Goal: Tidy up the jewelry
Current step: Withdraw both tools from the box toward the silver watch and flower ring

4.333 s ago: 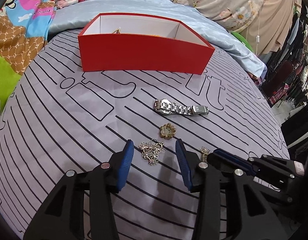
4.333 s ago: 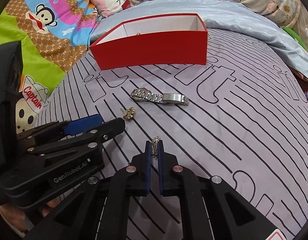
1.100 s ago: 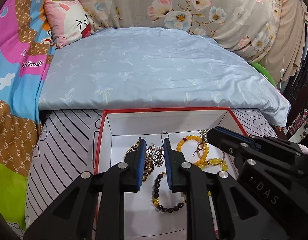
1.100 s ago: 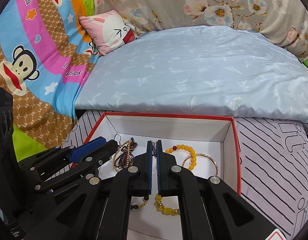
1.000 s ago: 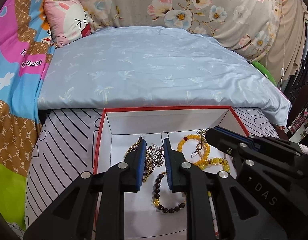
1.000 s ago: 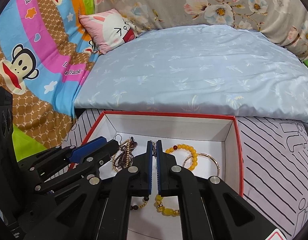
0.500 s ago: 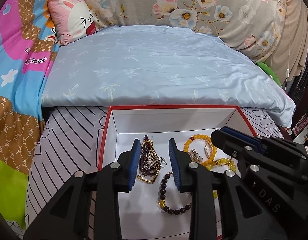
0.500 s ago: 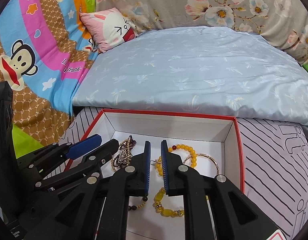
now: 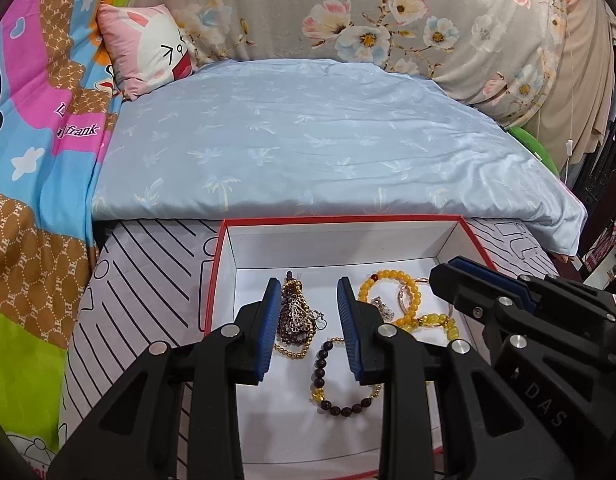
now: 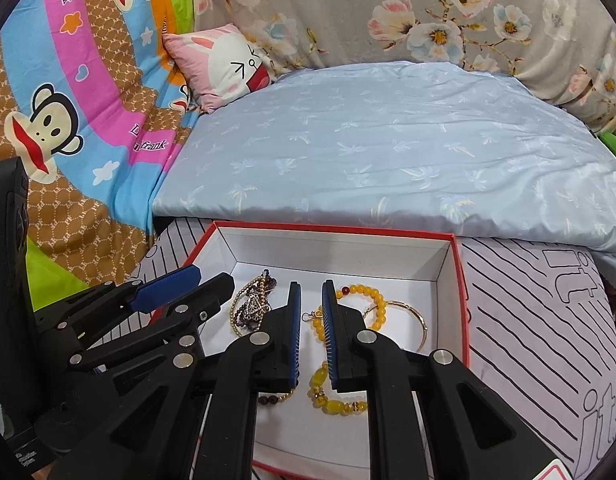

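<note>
L wrist: left gripper [image 9: 308,312] open over red box [image 9: 340,221], holding nothing; silver pendant [image 9: 298,314] lies loose btwn its pads on bead pile.

R wrist: right gripper [image 10: 308,312] slightly open, empty; yellow bracelet [image 10: 360,294] in box just beyond.

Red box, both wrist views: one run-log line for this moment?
phase: release | left hand-held gripper: open over red box | right hand-held gripper: open | silver flower piece: lying in box | yellow beads: in box
</note>
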The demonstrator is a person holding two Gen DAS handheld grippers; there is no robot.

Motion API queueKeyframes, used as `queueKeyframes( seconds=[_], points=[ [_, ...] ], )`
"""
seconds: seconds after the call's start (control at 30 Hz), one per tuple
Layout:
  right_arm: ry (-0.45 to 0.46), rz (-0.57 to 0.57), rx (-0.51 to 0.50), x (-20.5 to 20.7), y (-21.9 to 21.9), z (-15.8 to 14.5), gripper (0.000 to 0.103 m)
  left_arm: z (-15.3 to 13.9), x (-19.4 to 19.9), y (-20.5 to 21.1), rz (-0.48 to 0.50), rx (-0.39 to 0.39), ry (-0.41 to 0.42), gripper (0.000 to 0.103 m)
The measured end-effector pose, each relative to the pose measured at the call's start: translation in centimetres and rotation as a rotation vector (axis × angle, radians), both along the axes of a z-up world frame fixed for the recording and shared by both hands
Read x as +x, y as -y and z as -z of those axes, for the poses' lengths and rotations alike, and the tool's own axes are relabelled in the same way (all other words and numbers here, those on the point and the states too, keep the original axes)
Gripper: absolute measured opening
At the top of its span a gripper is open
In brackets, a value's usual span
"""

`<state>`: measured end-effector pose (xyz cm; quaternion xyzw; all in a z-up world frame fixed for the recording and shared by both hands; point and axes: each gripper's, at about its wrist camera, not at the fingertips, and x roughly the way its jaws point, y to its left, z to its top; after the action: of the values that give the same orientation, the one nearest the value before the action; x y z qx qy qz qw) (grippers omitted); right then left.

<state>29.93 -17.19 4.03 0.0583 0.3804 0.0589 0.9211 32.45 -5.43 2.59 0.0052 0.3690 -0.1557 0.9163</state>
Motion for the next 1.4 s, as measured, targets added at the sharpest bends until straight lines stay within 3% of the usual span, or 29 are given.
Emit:
queueKeyframes(
  seconds=[0.37,0.77,0.83,0.93,1.4],
  points=[
    [0.042,0.017,-0.021,-4.8,1.1,-2.3,0.013,-2.1,-3.5,-0.4,0.007,-0.005,0.025,0.028],
    [0.029,0.037,-0.019,-11.3,2.4,-1.9,0.013,-2.3,-8.6,-0.6,0.028,-0.004,0.019,0.033],
    [0.025,0.044,-0.016,-12.3,2.6,-1.8,0.014,-2.1,-9.5,-0.8,0.029,-0.001,0.014,0.033],
    [0.020,0.061,-0.005,-13.9,3.2,-1.4,0.025,-1.5,-10.9,-1.0,0.033,-0.005,-0.002,0.035],
    [-0.069,0.112,0.002,-20.0,4.1,2.4,0.025,3.6,-18.7,-0.1,0.095,-0.003,-0.140,0.038]
  ],
)
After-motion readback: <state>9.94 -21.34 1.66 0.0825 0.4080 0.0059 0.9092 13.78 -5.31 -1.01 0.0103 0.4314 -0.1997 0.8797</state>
